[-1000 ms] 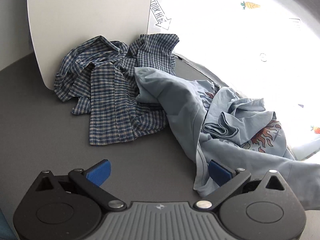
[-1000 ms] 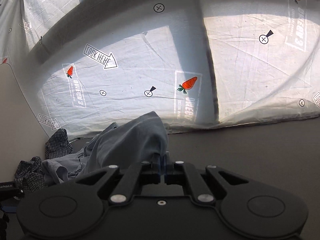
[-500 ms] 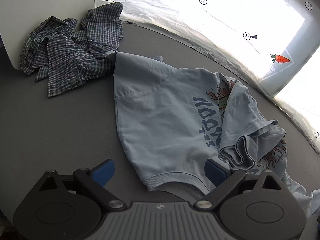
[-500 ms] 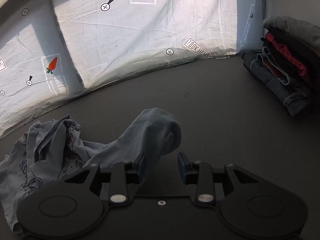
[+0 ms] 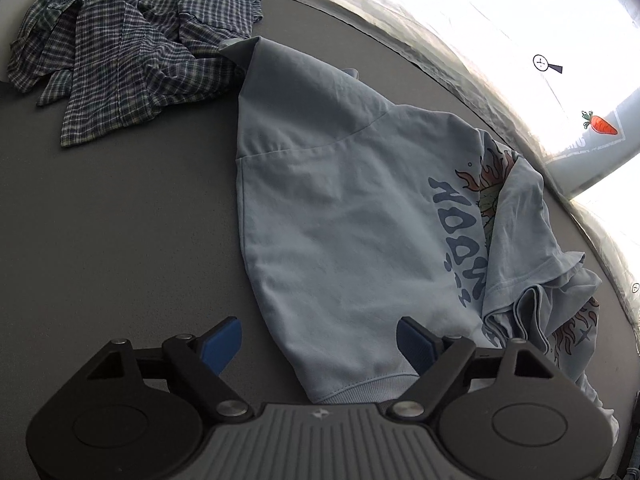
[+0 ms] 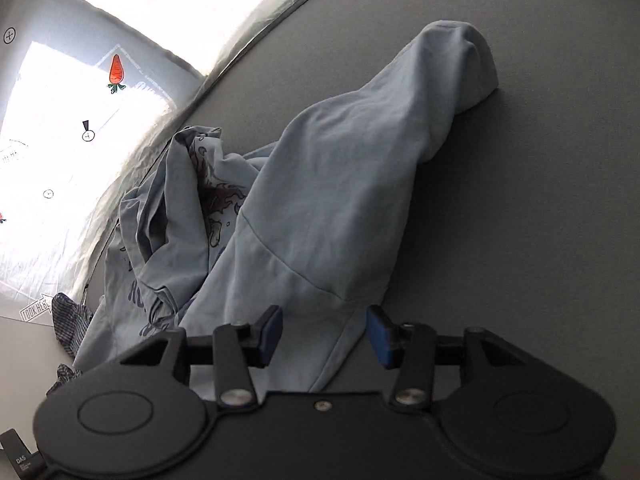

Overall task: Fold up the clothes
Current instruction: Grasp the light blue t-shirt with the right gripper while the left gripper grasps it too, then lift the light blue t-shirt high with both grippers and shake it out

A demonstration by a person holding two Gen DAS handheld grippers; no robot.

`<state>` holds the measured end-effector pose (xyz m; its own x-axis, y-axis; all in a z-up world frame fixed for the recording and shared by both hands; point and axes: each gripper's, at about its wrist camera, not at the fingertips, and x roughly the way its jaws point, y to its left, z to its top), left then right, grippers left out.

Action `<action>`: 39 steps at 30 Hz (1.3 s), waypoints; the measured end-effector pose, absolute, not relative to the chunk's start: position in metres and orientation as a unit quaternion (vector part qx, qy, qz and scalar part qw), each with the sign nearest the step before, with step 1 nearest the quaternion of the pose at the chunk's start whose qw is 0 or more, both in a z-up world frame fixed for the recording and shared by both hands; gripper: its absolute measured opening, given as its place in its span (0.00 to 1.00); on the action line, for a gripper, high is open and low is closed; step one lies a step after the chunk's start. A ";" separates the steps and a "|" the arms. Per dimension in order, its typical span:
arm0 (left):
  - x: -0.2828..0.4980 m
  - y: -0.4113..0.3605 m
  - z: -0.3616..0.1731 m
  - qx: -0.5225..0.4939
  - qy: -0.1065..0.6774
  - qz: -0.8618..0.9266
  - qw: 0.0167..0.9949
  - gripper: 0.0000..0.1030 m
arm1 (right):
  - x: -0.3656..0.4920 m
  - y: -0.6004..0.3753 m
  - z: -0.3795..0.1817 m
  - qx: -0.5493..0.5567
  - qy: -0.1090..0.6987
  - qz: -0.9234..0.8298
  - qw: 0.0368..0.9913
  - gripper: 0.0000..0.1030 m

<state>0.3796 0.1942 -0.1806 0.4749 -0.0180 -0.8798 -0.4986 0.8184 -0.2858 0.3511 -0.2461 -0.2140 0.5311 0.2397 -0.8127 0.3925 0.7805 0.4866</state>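
A light blue printed sweatshirt (image 5: 344, 216) lies crumpled on the dark grey table (image 5: 120, 240). My left gripper (image 5: 320, 344) hangs low over its ribbed hem, jaws wide and closing, with the hem edge between the blue pads but not pinched. In the right wrist view the same sweatshirt (image 6: 320, 208) stretches away, one sleeve reaching toward the far right. My right gripper (image 6: 324, 334) is just over the cloth near a seam, its jaws opening, fabric lying between the pads without being pressed.
A crumpled blue plaid shirt (image 5: 120, 48) lies at the far left of the table, touching the sweatshirt's far corner. A white printed sheet (image 5: 520, 40) with carrot and arrow marks borders the table's far edge, brightly lit. Bare grey table (image 6: 540, 200) lies right of the sleeve.
My right gripper went from shut on the sweatshirt cloth to open, dropped toward the table and rolled. My left gripper sank toward the sweatshirt's hem and its jaws narrowed a little.
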 end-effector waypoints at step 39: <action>0.371 0.183 -0.018 -0.279 0.160 0.055 0.945 0.01 | 0.357 -0.267 -0.046 0.344 0.199 0.084 0.914 0.03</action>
